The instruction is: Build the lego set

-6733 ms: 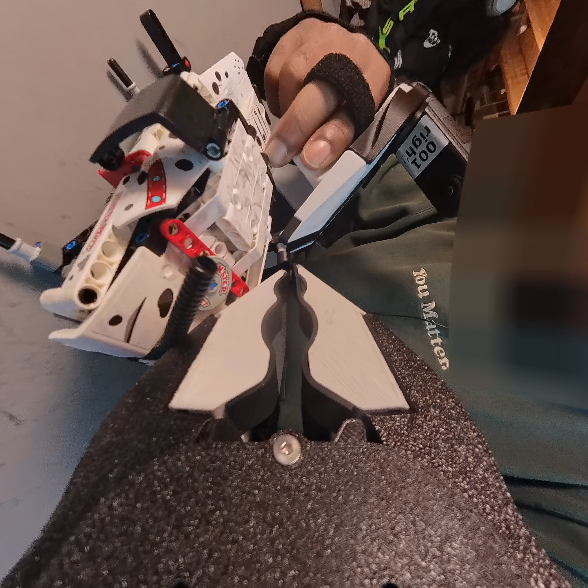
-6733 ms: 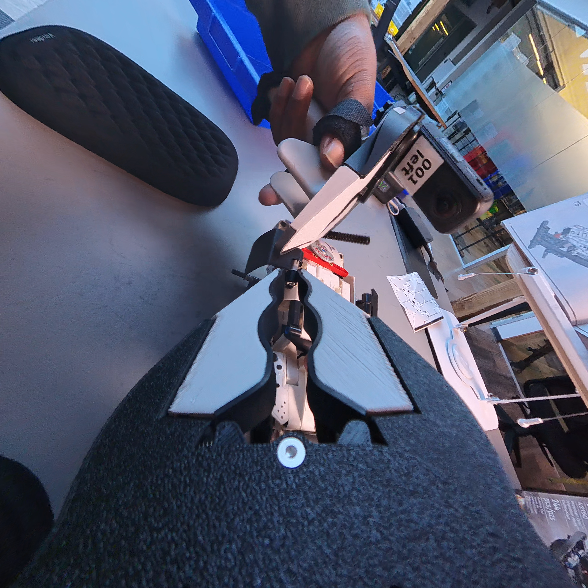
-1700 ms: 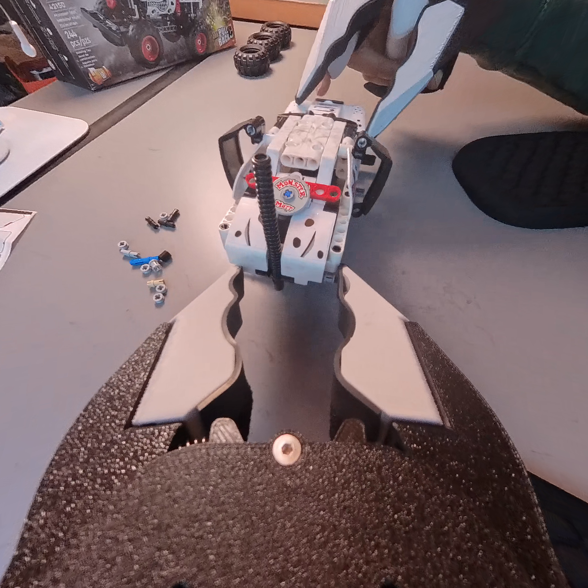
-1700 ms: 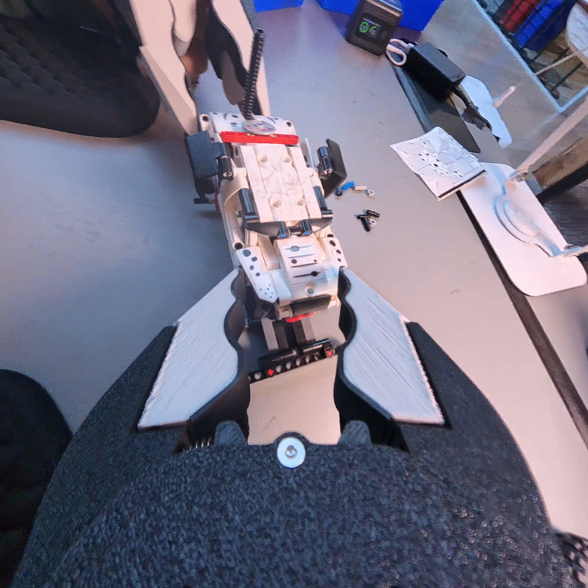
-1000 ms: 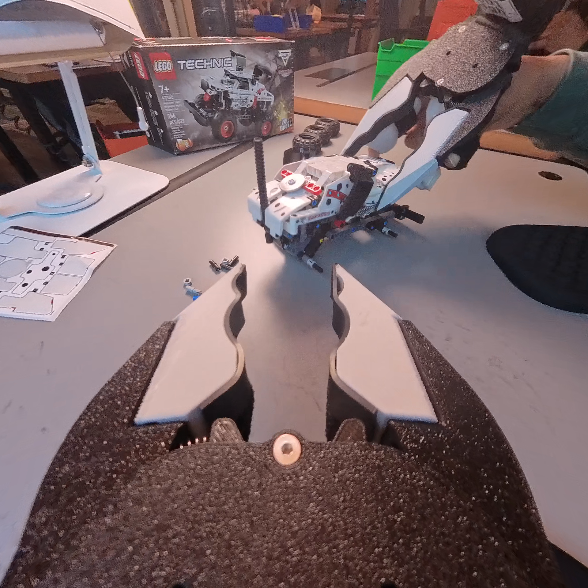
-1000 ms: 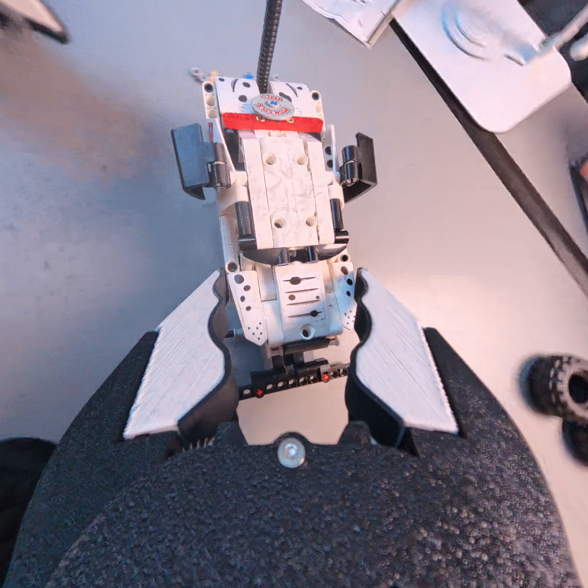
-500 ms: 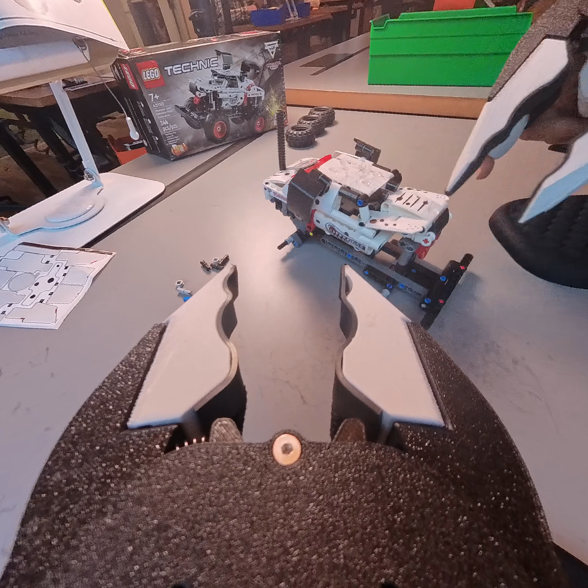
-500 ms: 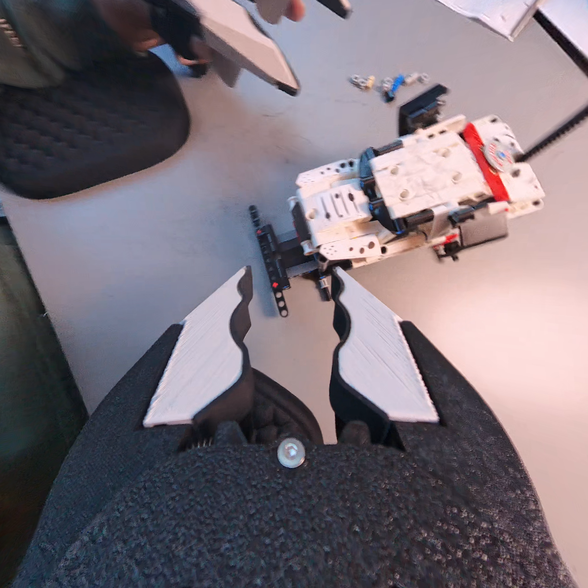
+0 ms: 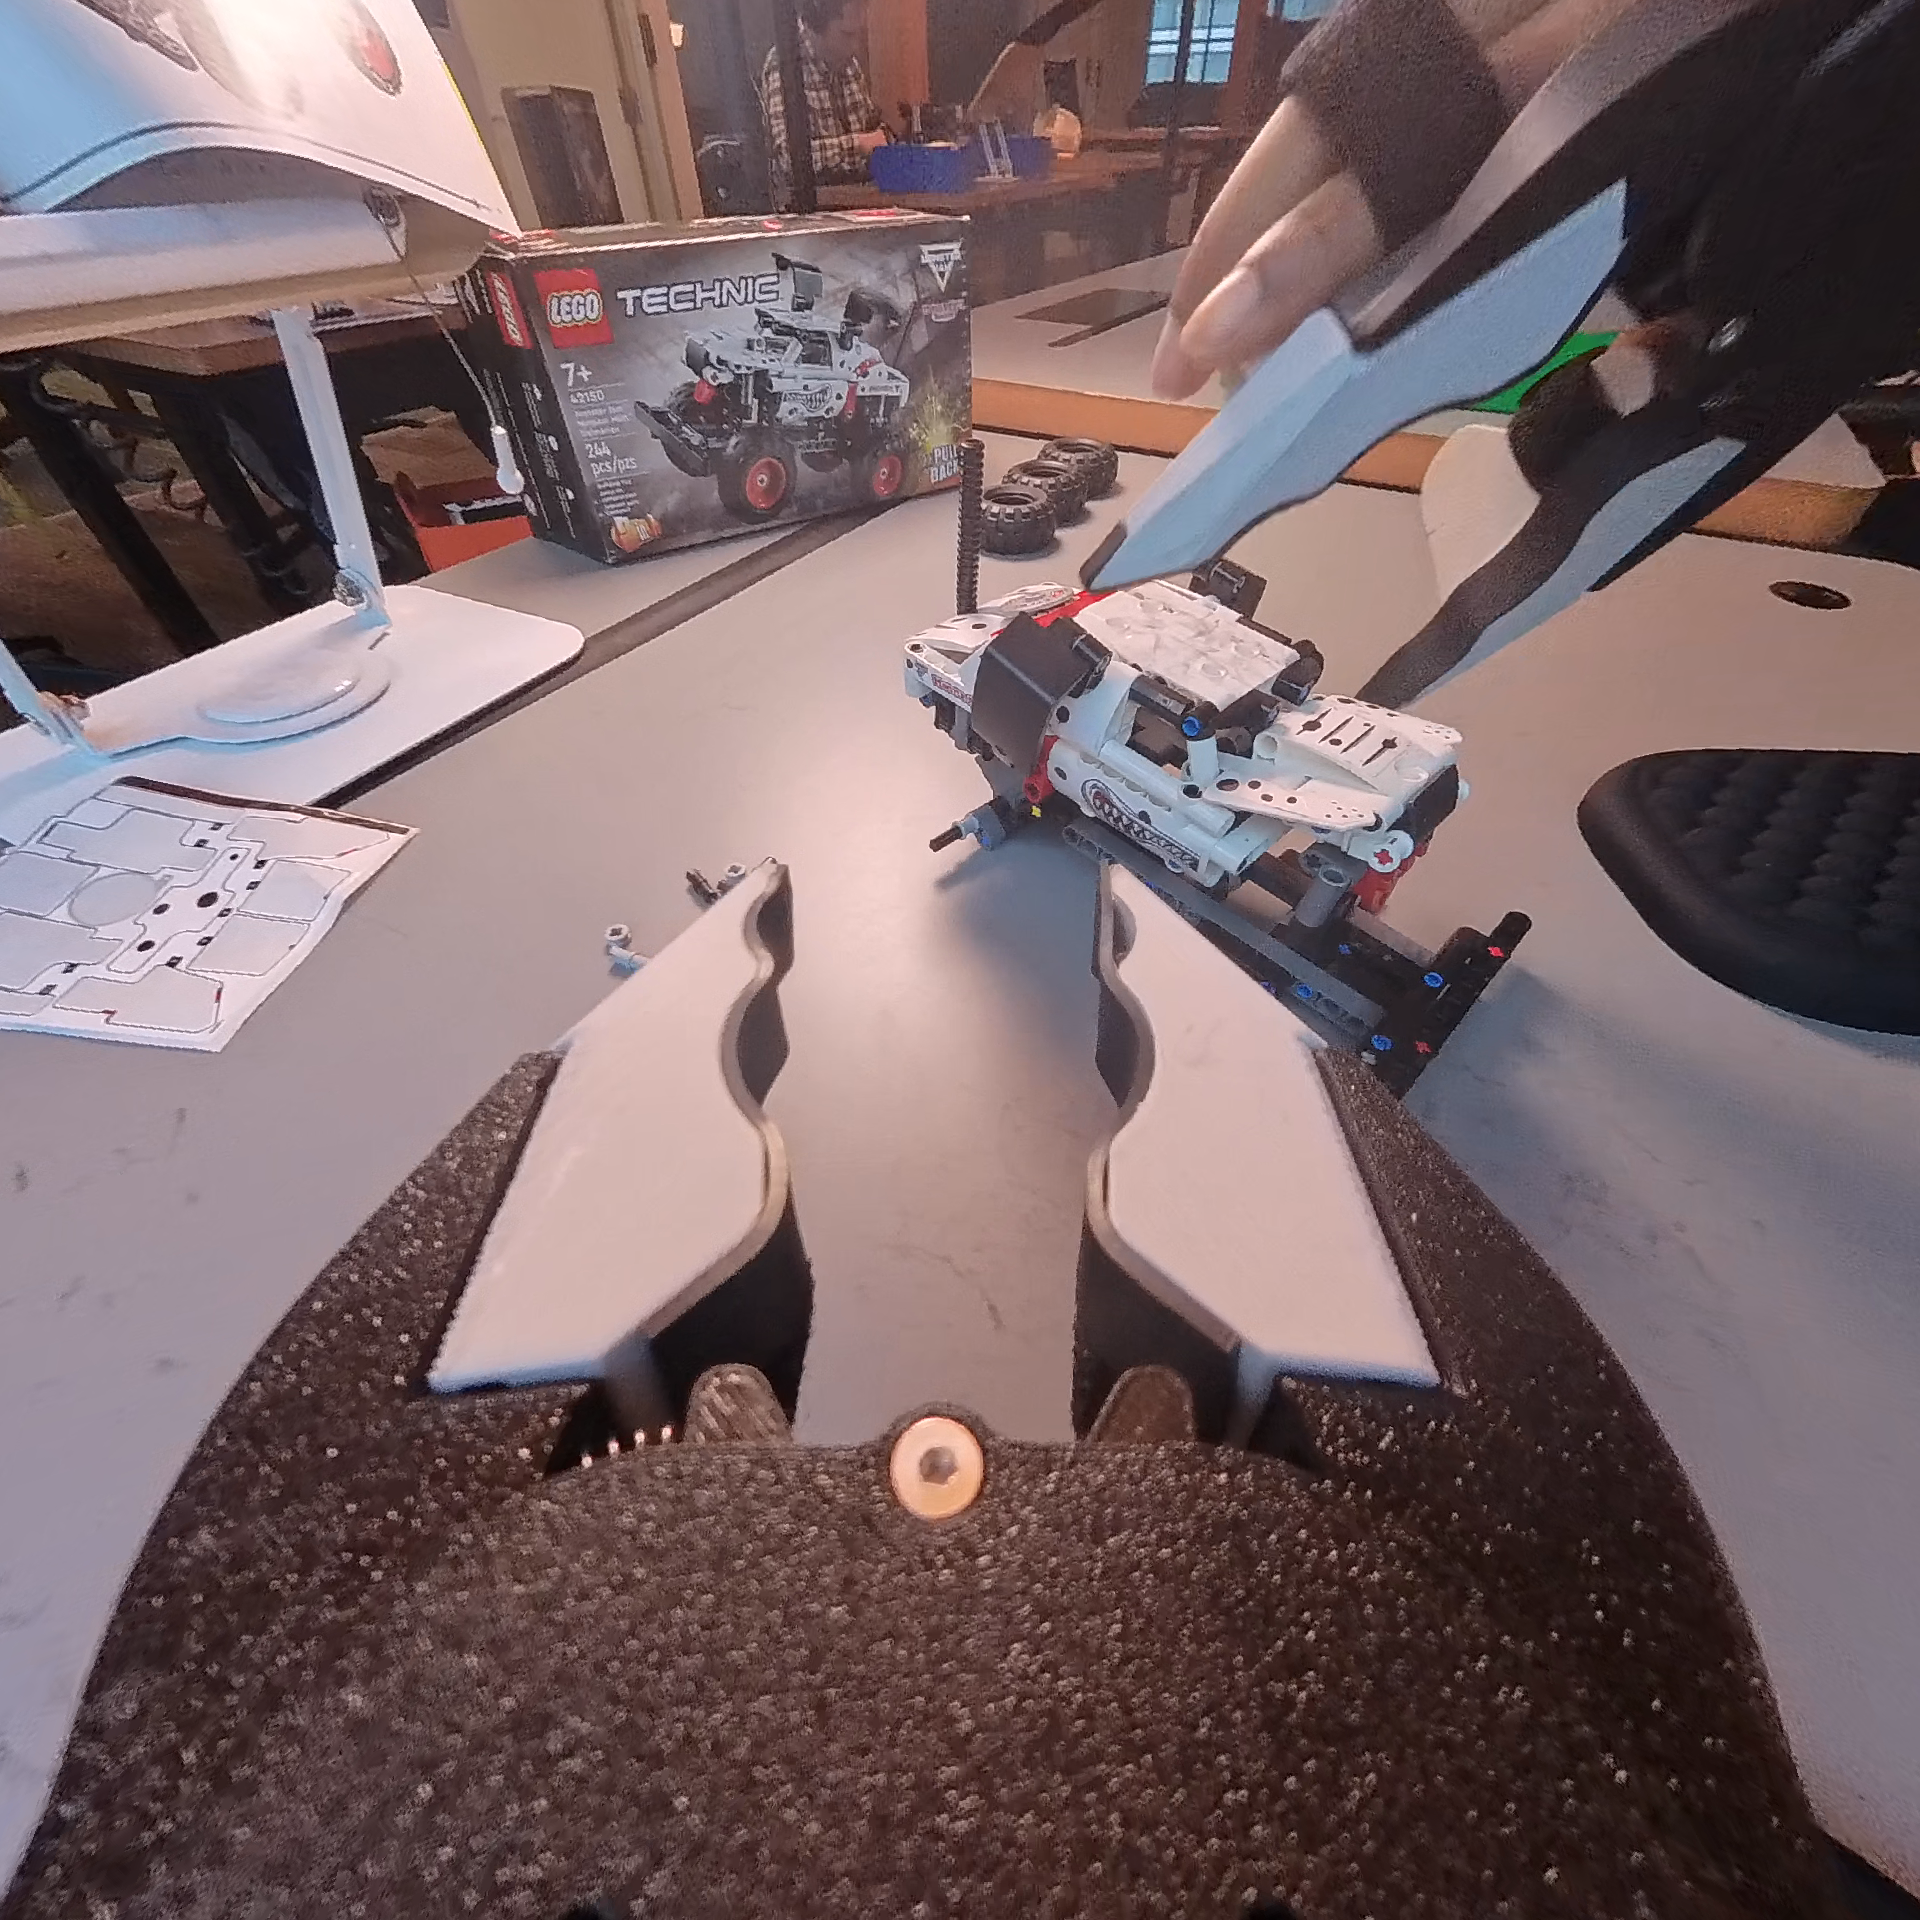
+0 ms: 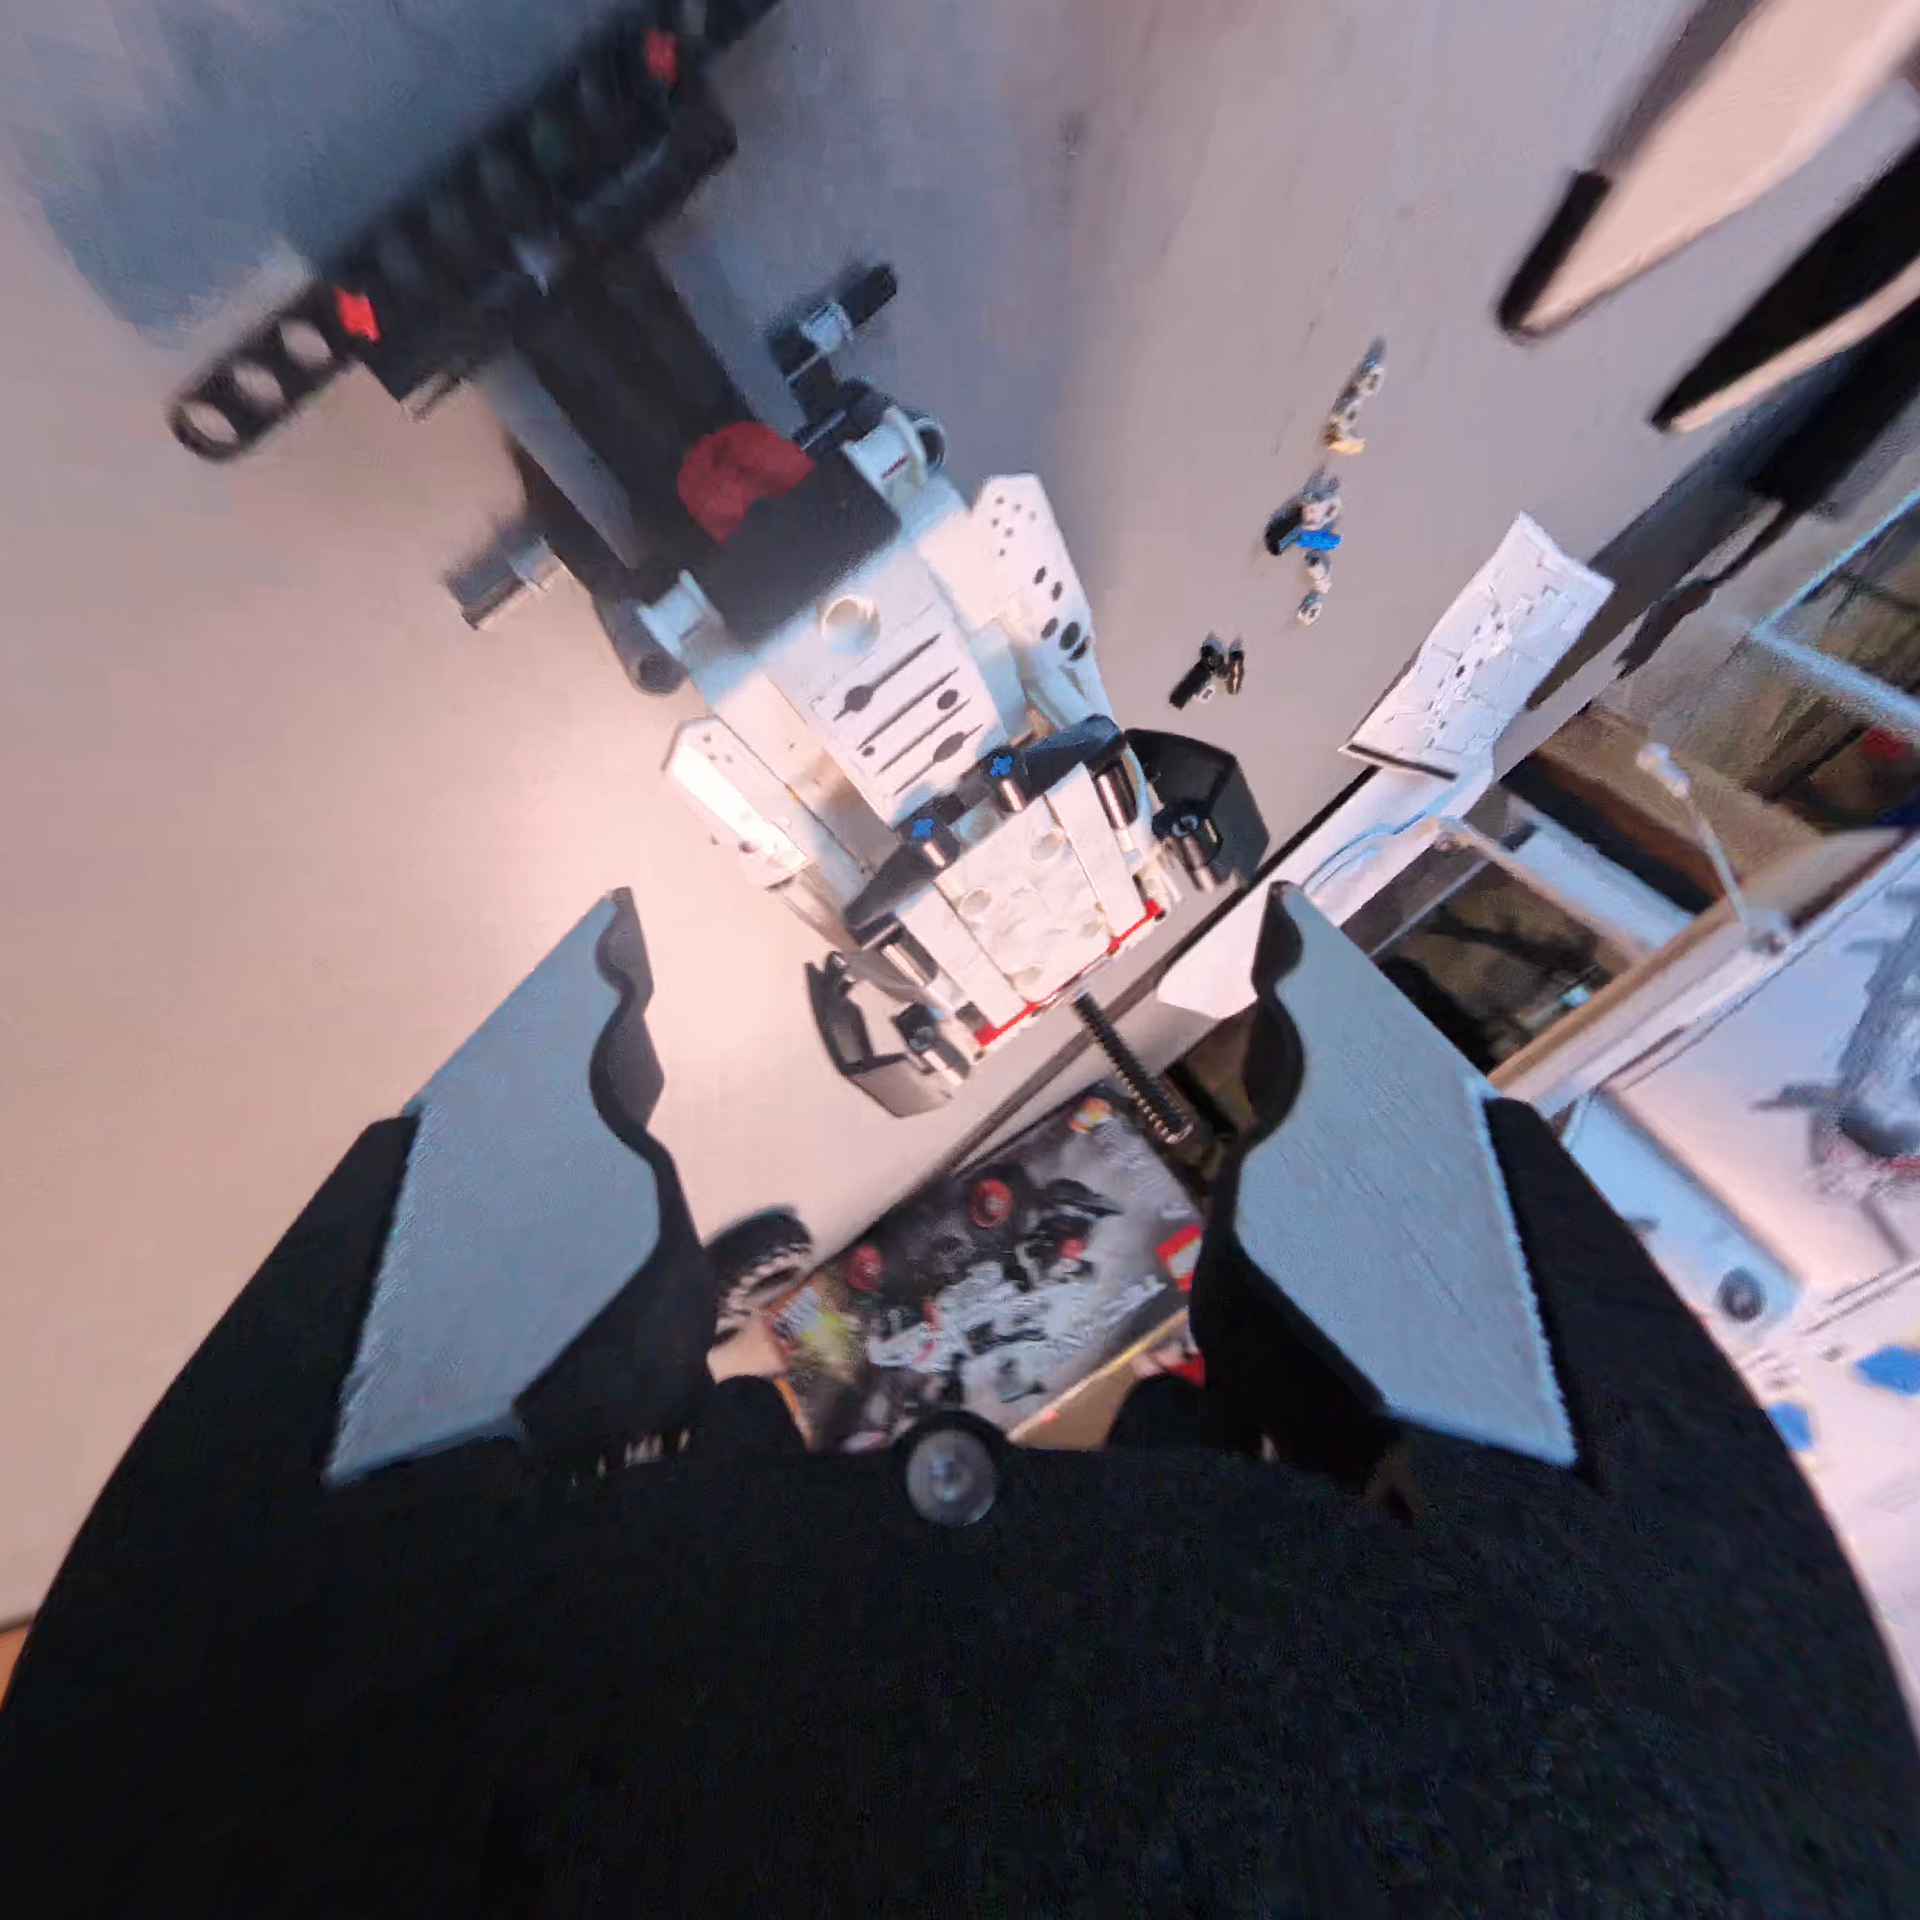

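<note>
The white and black lego truck body (image 9: 1174, 748) stands on the grey table (image 9: 520, 1039) without wheels, with a black ribbed rod upright at its rear. My left gripper (image 9: 940, 883) is open and empty, low over the table just in front of the truck. My right gripper (image 9: 1231, 634) is open and empty, and hovers above the truck's roof with a fingertip on either side. The right wrist view is blurred; it looks down on the truck (image 10: 935, 779) between my right gripper's (image 10: 948, 904) spread fingers, apart from it. The left gripper (image 10: 1590, 364) shows at the top right.
Several small loose pins (image 9: 717, 883) lie left of the truck. Black tyres (image 9: 1039, 499) and the set's box (image 9: 727, 384) stand behind it. A sticker sheet (image 9: 156, 914) and a white stand base (image 9: 291, 675) are at the left. A black pad (image 9: 1766, 883) lies at the right.
My right gripper let go of the truck, swung from its right side to above the roof, and opened wider. My left gripper stays open and backed off. The truck rests on the table.
</note>
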Motion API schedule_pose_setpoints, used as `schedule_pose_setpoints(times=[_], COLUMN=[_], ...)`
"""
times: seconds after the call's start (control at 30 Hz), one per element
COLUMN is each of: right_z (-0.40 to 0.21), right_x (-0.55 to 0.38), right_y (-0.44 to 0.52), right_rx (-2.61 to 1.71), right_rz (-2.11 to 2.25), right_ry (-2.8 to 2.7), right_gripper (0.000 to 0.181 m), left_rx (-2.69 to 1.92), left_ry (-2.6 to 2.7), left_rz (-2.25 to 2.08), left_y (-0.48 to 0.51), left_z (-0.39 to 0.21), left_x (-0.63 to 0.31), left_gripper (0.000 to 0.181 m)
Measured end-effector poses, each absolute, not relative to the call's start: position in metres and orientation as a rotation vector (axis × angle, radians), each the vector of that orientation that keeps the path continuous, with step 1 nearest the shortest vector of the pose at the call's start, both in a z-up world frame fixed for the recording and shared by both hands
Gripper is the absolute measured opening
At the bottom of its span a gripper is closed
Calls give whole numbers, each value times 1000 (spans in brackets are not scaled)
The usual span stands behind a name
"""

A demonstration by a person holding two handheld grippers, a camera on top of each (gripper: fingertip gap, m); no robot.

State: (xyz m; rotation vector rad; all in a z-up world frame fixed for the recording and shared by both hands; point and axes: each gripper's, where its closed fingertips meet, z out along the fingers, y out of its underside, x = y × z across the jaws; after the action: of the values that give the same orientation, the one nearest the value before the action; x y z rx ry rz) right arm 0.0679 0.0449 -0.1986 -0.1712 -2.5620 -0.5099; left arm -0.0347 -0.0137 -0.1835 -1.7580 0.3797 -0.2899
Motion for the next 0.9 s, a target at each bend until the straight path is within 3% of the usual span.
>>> schedule_pose_setpoints(times=[0.1, 0.17, 0.33, 0.57, 0.7, 0.77, 0.9], right_z=[-222, -222, -222, -220, -218, -210, -172], right_x=[56, 38, 35, 64, 44, 38, 22], right_y=[50, 50, 56, 123, 133, 131, 98], right_rx=[-88, -90, -643, -1389, -1472, -1422, -1371], right_rz=[-566, -550, -377, -610, -449, -381, 87], right_ry=[-2655, -2620, -2681, -2521, -2394, -2352, -2114], right_gripper=[124, 108, 105, 104, 92, 97, 91], left_rx=[-1716, -1701, -1683, -1650, -1652, -1640, -1566], left_ry=[385, 385, 354, 271, 269, 289, 331], left_rz=[-300, -311, -249, -200, -166, -144, -77], left_y=[-14, -16, -14, -13, -14, -16, -26], left_z=[-180, -177, -172, -164, -162, -160, -135], left_x=[-35, -35, -45, -63, -66, -64, -57], left_gripper=[48, 45, 35, 34, 35, 35, 36])
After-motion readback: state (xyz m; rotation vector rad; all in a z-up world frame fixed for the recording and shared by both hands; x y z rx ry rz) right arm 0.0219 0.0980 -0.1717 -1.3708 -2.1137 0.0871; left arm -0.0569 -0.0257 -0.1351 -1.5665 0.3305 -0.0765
